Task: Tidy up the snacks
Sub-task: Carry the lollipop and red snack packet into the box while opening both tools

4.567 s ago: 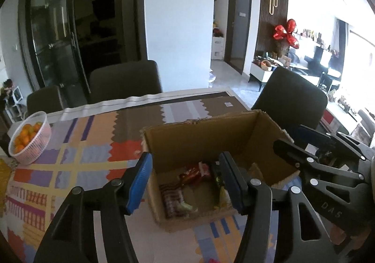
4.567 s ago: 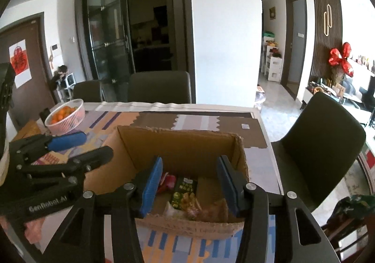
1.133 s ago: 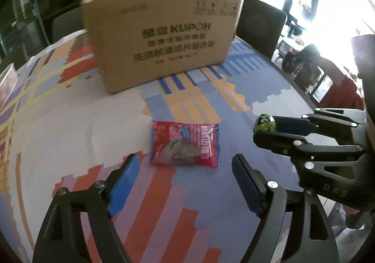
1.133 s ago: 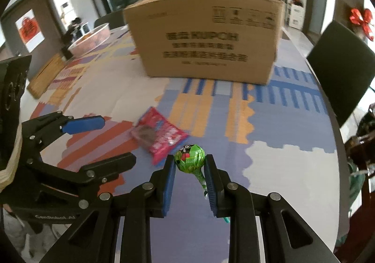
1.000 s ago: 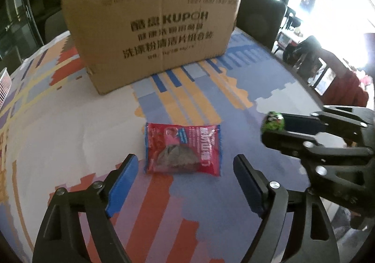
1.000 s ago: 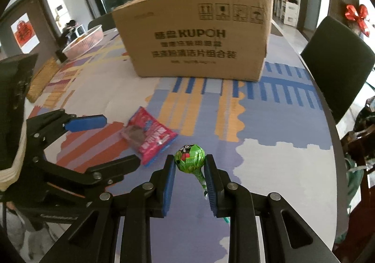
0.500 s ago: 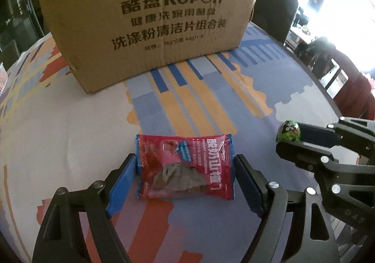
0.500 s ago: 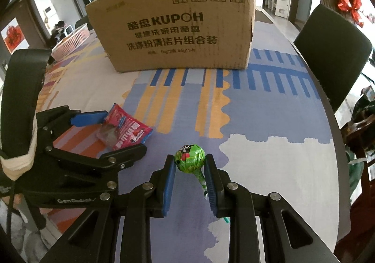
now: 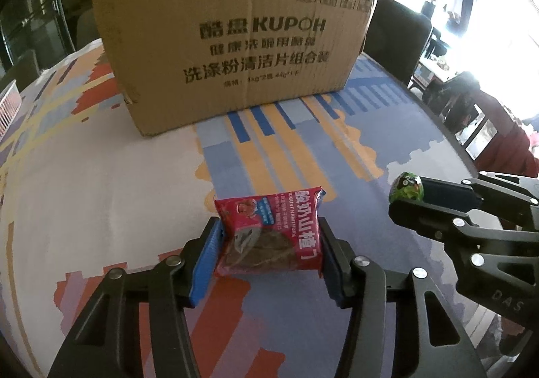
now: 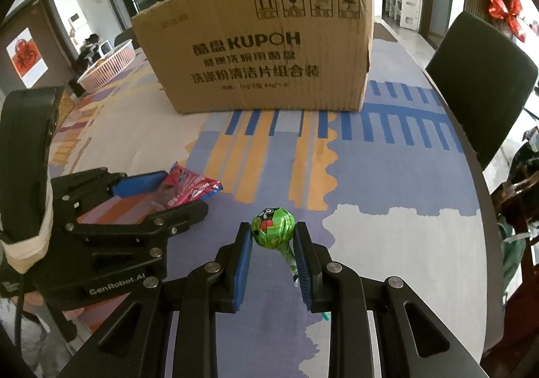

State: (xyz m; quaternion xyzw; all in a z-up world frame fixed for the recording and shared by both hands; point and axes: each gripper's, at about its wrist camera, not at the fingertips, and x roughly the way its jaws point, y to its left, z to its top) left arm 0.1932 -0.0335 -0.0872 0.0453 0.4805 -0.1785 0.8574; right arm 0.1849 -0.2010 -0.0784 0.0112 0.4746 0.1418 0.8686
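My left gripper (image 9: 269,243) is shut on a red snack packet (image 9: 271,233), squeezing it between the blue pads low over the table; the packet also shows in the right wrist view (image 10: 188,187). My right gripper (image 10: 273,235) is shut on a green-wrapped lollipop (image 10: 273,226), head up between the pads, stick hanging down. The lollipop shows in the left wrist view (image 9: 406,187) at the right. The cardboard box (image 9: 232,38) stands ahead of both grippers, printed side facing me (image 10: 259,48); its inside is hidden.
A patterned cloth (image 10: 387,176) covers the table. A pink basket (image 10: 107,65) stands at the back left. A dark chair (image 10: 478,75) stands at the table's right edge, which curves close by my right gripper.
My left gripper moved forward around the red packet and closed on it. The right gripper kept holding the lollipop and came closer to the box.
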